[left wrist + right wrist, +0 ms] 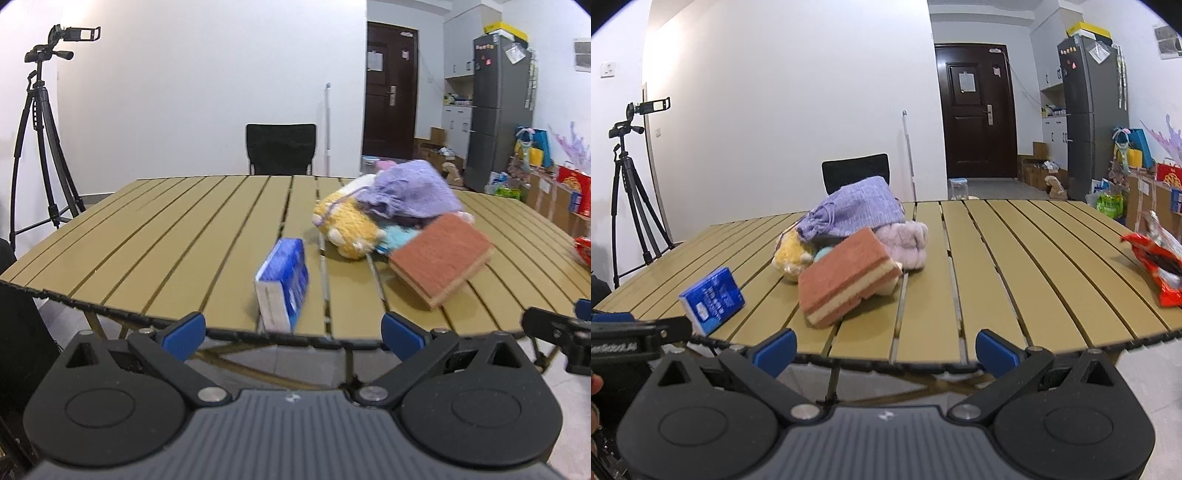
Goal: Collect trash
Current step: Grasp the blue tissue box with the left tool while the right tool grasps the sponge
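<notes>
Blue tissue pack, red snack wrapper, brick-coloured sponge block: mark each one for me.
Blue tissue pack (282,282), left wrist view, on its blue side face.
Red snack wrapper (1158,264), right wrist view, on the torn-open middle.
Sponge block (846,267), right wrist view, on its reddish top face.
</notes>
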Action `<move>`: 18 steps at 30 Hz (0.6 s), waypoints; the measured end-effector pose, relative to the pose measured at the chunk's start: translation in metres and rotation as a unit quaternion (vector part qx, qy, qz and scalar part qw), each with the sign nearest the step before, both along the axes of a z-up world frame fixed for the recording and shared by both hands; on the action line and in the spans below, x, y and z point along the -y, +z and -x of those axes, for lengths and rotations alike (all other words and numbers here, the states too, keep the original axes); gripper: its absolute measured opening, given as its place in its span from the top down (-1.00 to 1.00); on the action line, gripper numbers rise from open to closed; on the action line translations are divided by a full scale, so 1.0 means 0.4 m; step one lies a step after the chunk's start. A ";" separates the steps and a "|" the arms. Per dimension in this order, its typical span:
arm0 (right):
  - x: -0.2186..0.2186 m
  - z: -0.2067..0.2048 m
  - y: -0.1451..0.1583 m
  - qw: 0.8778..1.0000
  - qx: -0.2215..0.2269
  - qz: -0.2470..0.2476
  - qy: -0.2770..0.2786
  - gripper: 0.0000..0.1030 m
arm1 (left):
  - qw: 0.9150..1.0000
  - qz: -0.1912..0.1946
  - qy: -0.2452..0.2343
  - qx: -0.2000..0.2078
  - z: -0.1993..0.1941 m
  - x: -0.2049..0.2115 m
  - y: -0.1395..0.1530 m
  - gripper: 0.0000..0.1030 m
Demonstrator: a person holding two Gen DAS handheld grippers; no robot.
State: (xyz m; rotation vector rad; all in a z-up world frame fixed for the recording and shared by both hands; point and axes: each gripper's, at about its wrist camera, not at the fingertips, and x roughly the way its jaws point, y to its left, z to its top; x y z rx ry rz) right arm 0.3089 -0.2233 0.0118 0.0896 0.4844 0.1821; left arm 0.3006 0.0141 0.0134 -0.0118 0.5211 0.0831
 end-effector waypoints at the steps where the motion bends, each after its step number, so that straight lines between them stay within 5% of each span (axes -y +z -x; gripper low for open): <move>1: -0.002 -0.013 -0.002 1.000 0.002 0.001 -0.001 -1.00 | 1.000 -0.003 0.005 0.000 -0.019 -0.003 -0.001 -1.00; 12: -0.042 -0.144 -0.019 0.999 0.045 0.020 -0.015 -1.00 | 0.999 0.008 0.026 -0.023 -0.202 -0.047 -0.045 -0.97; 15: -0.054 -0.167 -0.015 0.998 0.058 0.027 -0.009 -1.00 | 0.999 0.013 0.019 -0.034 -0.226 -0.056 -0.062 -0.34; 16: -0.061 -0.174 -0.012 0.998 0.062 0.027 -0.001 -1.00 | 0.999 0.019 0.012 -0.042 -0.233 -0.063 -0.066 0.24; 17: -0.070 -0.180 -0.009 0.997 0.067 0.031 0.008 -1.00 | 0.998 0.031 0.003 -0.051 -0.241 -0.068 -0.073 0.53; 18: -0.086 -0.184 -0.007 0.997 0.071 0.037 0.013 -1.00 | 0.998 0.039 0.000 -0.052 -0.241 -0.073 -0.076 0.52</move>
